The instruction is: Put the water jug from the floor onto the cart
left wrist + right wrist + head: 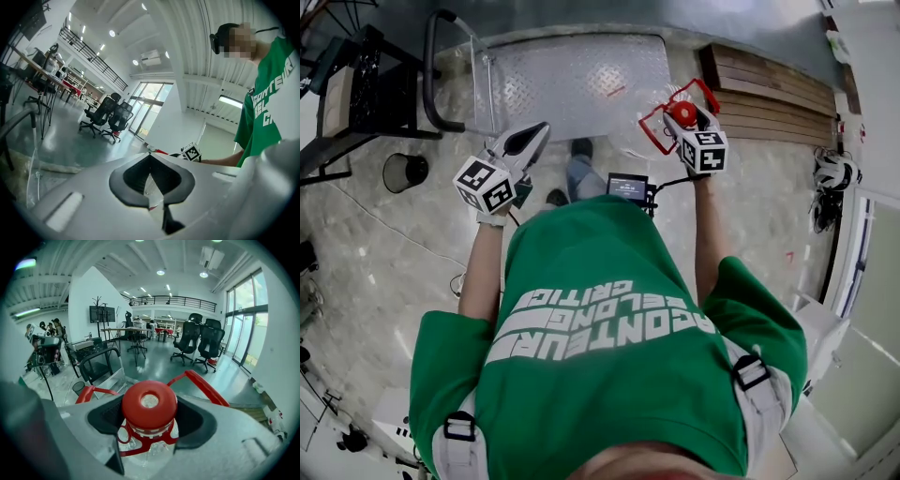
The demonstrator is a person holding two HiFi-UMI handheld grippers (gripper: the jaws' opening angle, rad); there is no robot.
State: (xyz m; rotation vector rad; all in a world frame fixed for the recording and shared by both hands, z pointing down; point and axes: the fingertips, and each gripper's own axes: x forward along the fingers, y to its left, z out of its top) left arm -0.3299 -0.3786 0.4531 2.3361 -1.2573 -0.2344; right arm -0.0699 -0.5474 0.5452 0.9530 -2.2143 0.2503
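The water jug's red cap [682, 112] [150, 404] and clear neck sit between the jaws of my right gripper [686, 120] [150, 427], which is shut on them. The jug's thin red carry handle [654, 127] [202, 383] sticks out past the jaws. The jug hangs over the near right corner of the cart's diamond-plate deck [572, 84] [107, 380]; its clear body is mostly hidden. My left gripper [532, 139] [152, 187] is shut, holds nothing, and points at the deck's near left side, beside the cart's black push handle [436, 70].
A black round bin [405, 172] stands on the floor left of the cart. A black table [356, 94] is at far left, wooden planks [769, 89] right of the cart, a helmet [834, 172] at far right. Office chairs [197, 341] stand further off.
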